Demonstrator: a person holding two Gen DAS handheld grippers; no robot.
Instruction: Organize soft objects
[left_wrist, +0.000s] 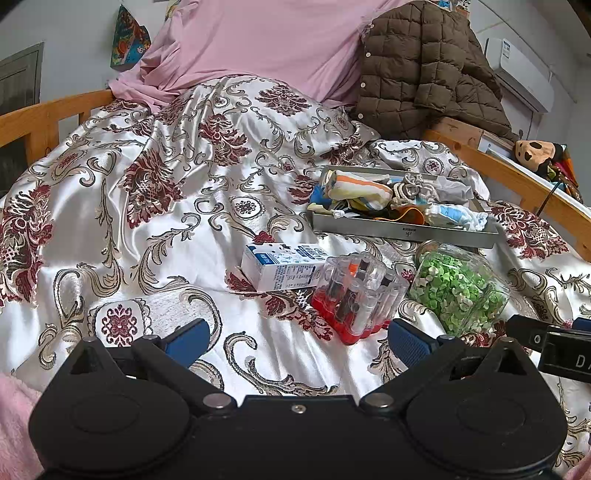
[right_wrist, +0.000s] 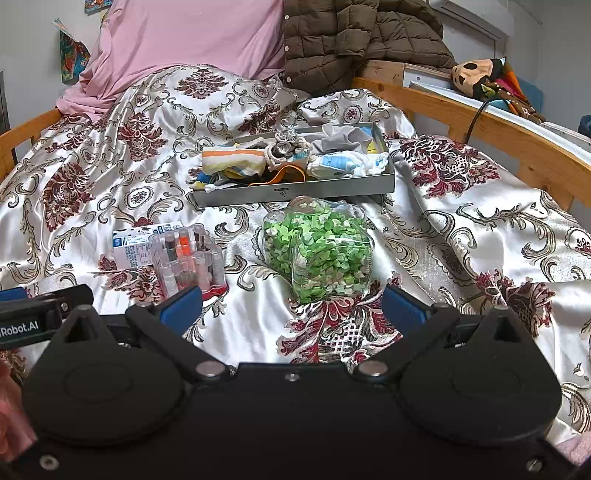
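Both grippers, left gripper (left_wrist: 295, 339) and right gripper (right_wrist: 291, 306), hover wide apart and empty over the bed (right_wrist: 461, 229); soft cloths (right_wrist: 236, 162) fill the metal tray (right_wrist: 295, 192) straight ahead, beyond the jar (right_wrist: 317, 251), nearer the right.

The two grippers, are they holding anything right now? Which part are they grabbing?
Nothing is held. The left gripper and the right gripper are both open over the bedspread, with only cloth showing between their blue fingers.

Soft, even daylight; the satin bedspread (left_wrist: 155, 229) gleams with mild glare, shadows are faint, and fisheye bending curves the edges.
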